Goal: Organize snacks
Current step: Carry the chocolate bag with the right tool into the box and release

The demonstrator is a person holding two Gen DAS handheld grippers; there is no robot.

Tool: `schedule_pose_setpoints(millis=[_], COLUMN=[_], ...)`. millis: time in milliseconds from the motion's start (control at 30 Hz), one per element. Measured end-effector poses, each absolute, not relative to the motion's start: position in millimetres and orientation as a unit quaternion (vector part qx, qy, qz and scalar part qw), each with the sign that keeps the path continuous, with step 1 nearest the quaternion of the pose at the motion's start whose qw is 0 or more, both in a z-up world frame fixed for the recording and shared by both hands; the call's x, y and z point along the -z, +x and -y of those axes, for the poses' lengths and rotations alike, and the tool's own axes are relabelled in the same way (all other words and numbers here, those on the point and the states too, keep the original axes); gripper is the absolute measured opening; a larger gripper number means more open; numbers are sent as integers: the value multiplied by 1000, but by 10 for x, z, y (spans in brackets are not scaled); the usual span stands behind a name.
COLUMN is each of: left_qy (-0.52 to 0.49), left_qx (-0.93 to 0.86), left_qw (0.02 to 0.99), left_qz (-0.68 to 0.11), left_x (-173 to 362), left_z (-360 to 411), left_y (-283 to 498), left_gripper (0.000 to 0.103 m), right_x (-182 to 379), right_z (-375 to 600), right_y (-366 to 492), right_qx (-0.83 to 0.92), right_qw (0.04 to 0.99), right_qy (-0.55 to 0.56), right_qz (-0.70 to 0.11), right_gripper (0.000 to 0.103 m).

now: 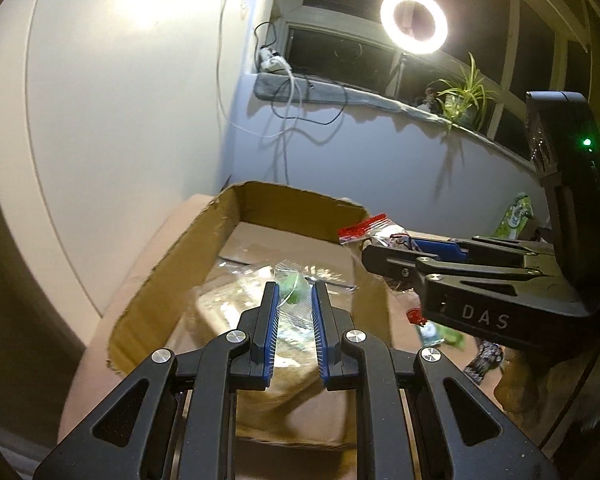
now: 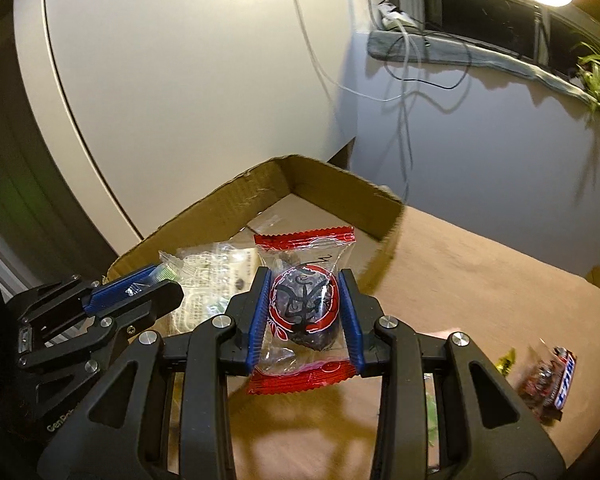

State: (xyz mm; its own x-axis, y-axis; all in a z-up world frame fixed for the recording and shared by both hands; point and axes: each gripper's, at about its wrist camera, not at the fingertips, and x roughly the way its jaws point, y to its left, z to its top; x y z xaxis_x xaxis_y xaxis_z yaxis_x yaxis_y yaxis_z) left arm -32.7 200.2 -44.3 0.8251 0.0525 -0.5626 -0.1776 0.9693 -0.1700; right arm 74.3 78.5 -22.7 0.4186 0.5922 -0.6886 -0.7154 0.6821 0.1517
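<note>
My left gripper [image 1: 294,286] is shut on a small green sweet in a clear wrapper [image 1: 290,290] and hangs over the open cardboard box [image 1: 300,200]. A pale clear packet [image 1: 232,308] lies on the box floor beneath it. My right gripper [image 2: 305,272] is shut on a red-edged clear packet with a dark snack inside [image 2: 306,304], held above the box's near right corner. In the right wrist view, the left gripper [image 2: 160,276] reaches over the box [image 2: 332,184] from the left, above the clear packet [image 2: 216,276]. In the left wrist view, the right gripper [image 1: 370,248] comes in from the right with its red-edged packet [image 1: 366,230].
The box stands on a brown table [image 2: 480,272] against a white wall. A wrapped chocolate bar [image 2: 548,380] and a yellow wrapper [image 2: 506,360] lie on the table at the right. A green packet [image 1: 518,216] stands behind the right gripper. A ring light [image 1: 414,20] shines from the windowsill.
</note>
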Motion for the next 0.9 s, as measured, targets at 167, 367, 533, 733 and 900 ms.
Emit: schedule_pose_setpoints(millis=[167, 367, 533, 733, 900], left_qy=[-110, -114, -113, -111, -104], left_qx=[-65, -71, -71, -59, -50], left_qw=[946, 945, 945, 948, 950], left_qz=[-298, -299, -297, -291, -292], left_x=[478, 491, 482, 419, 397], left_z=[-2079, -2121, -2108, -2012, -1888], left_y=[-334, -334, -330, -311, -282], left_gripper=[15, 19, 31, 31, 31], right_x=[275, 314, 271, 198, 150], right_z=[-967, -1063, -1010, -855, -627], right_y=[723, 715, 724, 742, 779], right_qx=[-394, -397, -394, -385, -370], right_qw=[834, 831, 836, 844, 853], right_qy=[-97, -102, -95, -87, -82], right_qz=[-375, -377, -369, -364, -359], right_gripper=[35, 37, 54, 57, 63])
